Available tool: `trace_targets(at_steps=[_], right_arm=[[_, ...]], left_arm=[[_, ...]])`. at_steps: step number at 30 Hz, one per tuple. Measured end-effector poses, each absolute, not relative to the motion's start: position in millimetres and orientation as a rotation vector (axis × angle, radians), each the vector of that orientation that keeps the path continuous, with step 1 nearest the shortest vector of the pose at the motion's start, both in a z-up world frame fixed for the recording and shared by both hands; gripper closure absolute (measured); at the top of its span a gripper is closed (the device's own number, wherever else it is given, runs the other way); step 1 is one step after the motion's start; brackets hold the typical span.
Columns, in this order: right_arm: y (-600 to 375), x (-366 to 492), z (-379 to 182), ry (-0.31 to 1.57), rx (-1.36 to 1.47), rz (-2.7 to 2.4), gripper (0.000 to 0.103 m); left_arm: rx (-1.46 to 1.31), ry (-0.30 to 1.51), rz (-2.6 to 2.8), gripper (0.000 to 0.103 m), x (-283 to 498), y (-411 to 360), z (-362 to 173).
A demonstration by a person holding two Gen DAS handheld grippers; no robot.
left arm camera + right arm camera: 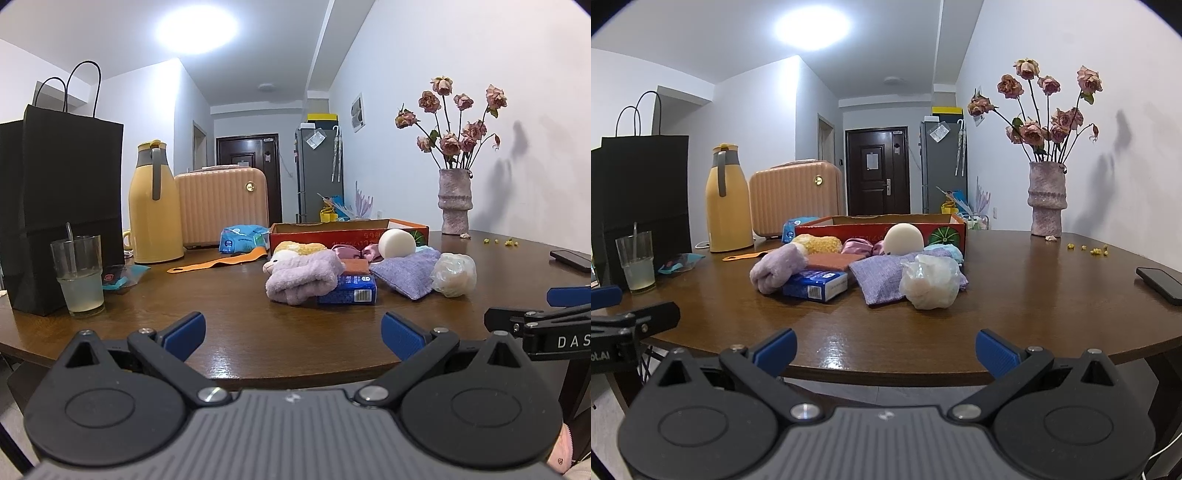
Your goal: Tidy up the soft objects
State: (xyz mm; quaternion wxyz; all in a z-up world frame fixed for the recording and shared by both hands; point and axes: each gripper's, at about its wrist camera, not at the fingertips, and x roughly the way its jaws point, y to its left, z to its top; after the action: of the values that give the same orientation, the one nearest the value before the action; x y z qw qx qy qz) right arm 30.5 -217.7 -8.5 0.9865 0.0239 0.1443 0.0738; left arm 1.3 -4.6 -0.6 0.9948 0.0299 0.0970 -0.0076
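— How do the tools stand?
— The left tool (pixel 293 334) and the right tool (pixel 885 349) both hover at the near edge of the round brown wooden bench (pixel 1015 295), blue pads spread apart, holding nothing.
— And the soft things?
— Heaped mid-bench before the shallow red cardboard box (pixel 945 226): a lilac fluffy towel (pixel 301 277) leaning on a blue tissue pack (pixel 349 290), a purple woven pouch (pixel 877 277), and a white mesh puff (pixel 929 282) nearest the right tool.

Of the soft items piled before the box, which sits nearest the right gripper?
The translucent plastic-wrapped bundle, rightmost in the pile. It lies closer to the right gripper than the lilac fabric pouch beside it.
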Motion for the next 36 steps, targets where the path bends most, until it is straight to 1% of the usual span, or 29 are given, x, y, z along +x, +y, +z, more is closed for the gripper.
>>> trace_targets(at_steps=[36], right_arm=[[-218.0,32.4,-12.2,0.298,0.052,0.148,0.000]], left_arm=[[0.056,0.205,-0.018,0.000,2.2,-5.9,-1.4]])
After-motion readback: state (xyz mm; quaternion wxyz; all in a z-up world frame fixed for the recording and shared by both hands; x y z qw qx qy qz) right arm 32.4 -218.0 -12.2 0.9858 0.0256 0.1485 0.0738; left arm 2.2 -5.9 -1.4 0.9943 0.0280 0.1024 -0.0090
